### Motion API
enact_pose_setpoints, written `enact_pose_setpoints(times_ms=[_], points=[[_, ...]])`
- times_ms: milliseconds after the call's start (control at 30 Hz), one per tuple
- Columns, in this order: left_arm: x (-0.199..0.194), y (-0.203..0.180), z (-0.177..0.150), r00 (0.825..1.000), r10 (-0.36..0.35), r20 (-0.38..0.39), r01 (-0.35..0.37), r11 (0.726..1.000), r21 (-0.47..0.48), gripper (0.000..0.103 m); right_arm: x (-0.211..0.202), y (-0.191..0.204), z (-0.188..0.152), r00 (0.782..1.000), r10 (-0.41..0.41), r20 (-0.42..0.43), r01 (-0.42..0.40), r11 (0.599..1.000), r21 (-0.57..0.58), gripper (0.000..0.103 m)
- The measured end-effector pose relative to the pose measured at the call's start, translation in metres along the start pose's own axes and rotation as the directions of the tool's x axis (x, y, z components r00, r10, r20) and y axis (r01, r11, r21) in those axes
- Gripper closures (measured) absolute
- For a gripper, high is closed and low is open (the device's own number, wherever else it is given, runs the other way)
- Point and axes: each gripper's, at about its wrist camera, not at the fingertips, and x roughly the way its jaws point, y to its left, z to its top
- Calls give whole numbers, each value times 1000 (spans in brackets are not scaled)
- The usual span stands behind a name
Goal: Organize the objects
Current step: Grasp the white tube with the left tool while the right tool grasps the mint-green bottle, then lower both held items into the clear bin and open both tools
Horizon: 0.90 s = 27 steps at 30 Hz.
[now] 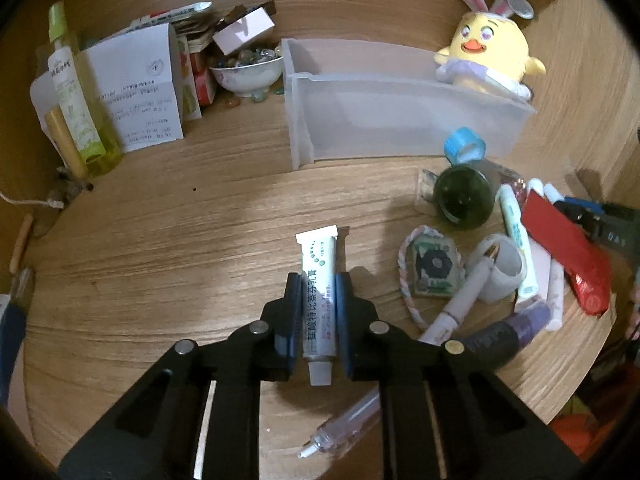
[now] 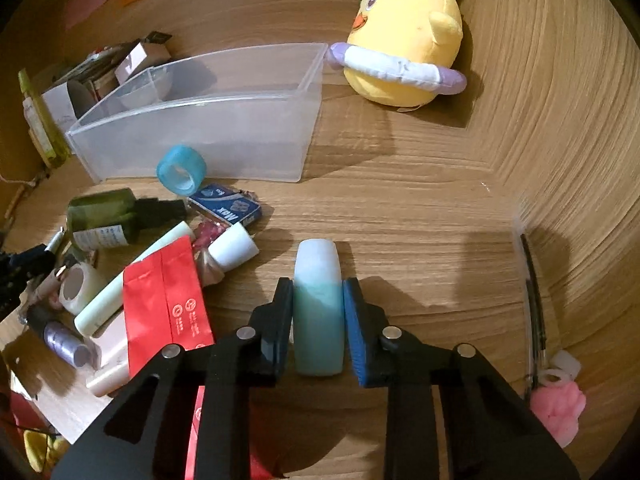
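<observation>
On the wooden desk (image 1: 160, 220), the left gripper (image 1: 316, 300) has its jaws nearly closed on a white ointment tube (image 1: 318, 292) lying flat, a clear pen (image 1: 344, 424) just beneath. Behind stands an empty plastic bin (image 1: 400, 120) (yellow chick toy (image 1: 488, 56) beside it). Cluttered bottles, tape rolls and a red packet (image 2: 168, 304) lie between. The right gripper (image 2: 318, 320) pinches a teal-and-white bottle (image 2: 318, 304), also lying on the desk.
</observation>
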Motion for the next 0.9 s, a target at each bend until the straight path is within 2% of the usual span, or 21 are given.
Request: enact_pose_setpoints(times_ms=[233,467,500,533,600,733,900], points=[[-22,11,19,995,-5,100,10,999,-52,87,-24,-11,17,995,-13,104,9,999,35,80],[-49,17,56,976,-16,219,32,997,-70,87,-65,-7,58,967,39,250,-45,999,19,80],[-52,17,63,972,-17,236,33,997,-64,87,-70,-4,66,962,37,271,-40,999,5,80],[-54,16,69,968,15,252,8,996,-88,87,-74,0,71,957,33,289,-32,999,-7,80],[-57,16,85,963,5,271,18,997,-81,87,-77,10,85,949,41,312,-31,999,-36,80],[-54,17,115,961,-37,274,61,995,-79,87,-70,26,112,948,76,310,-56,996,-72,80],[-32,12,148,975,-55,215,71,995,-68,87,-35,40,145,967,93,239,-73,993,-92,80]])
